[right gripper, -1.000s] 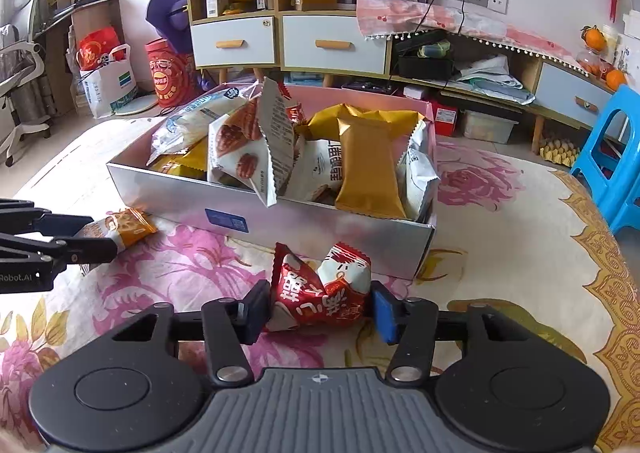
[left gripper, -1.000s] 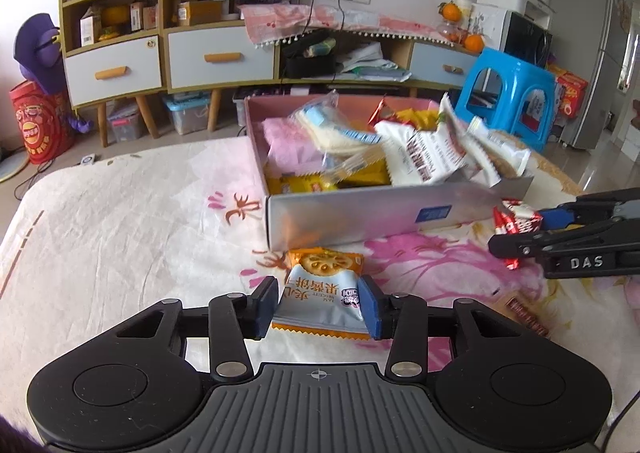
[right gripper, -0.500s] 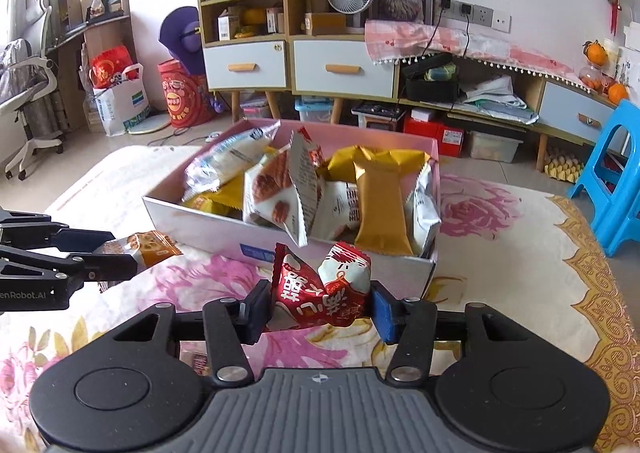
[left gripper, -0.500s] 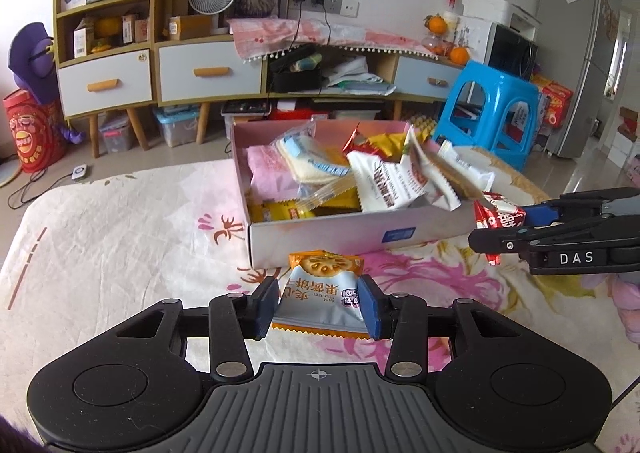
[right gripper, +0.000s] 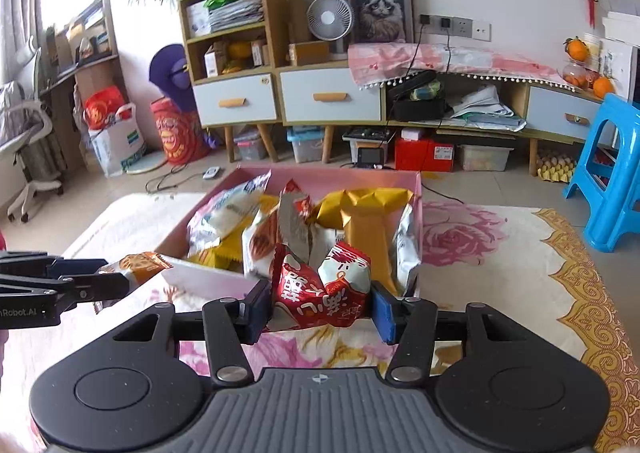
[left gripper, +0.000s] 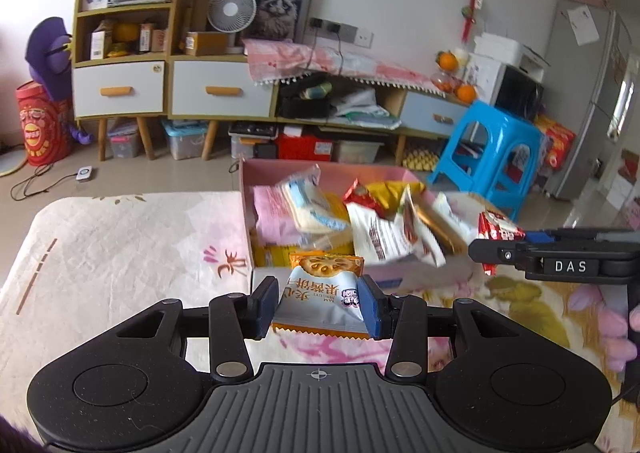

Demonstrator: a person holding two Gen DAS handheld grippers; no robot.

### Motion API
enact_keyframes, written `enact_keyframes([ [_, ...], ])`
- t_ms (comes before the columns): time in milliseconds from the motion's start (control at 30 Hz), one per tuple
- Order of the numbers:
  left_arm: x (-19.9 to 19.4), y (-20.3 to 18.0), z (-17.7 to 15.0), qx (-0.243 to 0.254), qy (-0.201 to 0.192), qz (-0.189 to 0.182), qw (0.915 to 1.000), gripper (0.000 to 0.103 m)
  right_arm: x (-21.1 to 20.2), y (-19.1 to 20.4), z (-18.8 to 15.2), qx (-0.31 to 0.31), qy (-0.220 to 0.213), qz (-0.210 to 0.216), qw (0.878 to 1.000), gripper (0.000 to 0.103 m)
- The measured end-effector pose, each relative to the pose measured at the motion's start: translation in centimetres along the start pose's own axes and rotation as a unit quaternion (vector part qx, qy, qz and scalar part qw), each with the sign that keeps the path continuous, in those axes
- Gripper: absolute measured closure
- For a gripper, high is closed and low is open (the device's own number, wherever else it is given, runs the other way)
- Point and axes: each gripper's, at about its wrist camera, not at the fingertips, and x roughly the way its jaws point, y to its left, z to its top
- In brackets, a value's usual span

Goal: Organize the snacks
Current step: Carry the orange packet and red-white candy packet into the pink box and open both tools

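Observation:
My left gripper (left gripper: 318, 307) is shut on an orange and white biscuit packet (left gripper: 320, 295), held above the table at the near wall of the pink box (left gripper: 320, 169). The box is full of snack packets. My right gripper (right gripper: 318, 307) is shut on a red and white snack packet (right gripper: 320, 289), held just above the box's near edge (right gripper: 208, 277). The right gripper and its red packet (left gripper: 498, 229) show at the right of the left wrist view. The left gripper and its biscuit packet (right gripper: 138, 265) show at the left of the right wrist view.
The box stands on a table with a floral cloth (left gripper: 120, 245). Behind it are wooden cabinets with drawers (left gripper: 172, 89), a blue plastic stool (left gripper: 492, 157) at the right and a red bucket (left gripper: 40, 129) at the left on the floor.
Both grippers have risen with their packets and moved toward the box. The box now sits lower and farther in both views.

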Motion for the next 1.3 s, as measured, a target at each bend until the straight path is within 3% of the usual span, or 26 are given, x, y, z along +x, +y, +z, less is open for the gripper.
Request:
enact_keyframes([
  [300,2.1,-0.1,2.8,-0.013,-0.011,0.015,0.9997,0.062,0.6,-0.4,1.7,0.058,-0.007,0.014,0.998,0.059],
  [567,4.9,-0.9,5.9,-0.006,-0.017,0.023,0.9996,0.062,2.3,0.1,3.7,0.058,-0.017,0.018,0.998,0.058],
  [1300,14.1,-2.1,9.5,-0.022,0.026,0.023,0.9991,0.062,6.8,-0.5,4.4,0.052,-0.010,0.023,0.998,0.057],
])
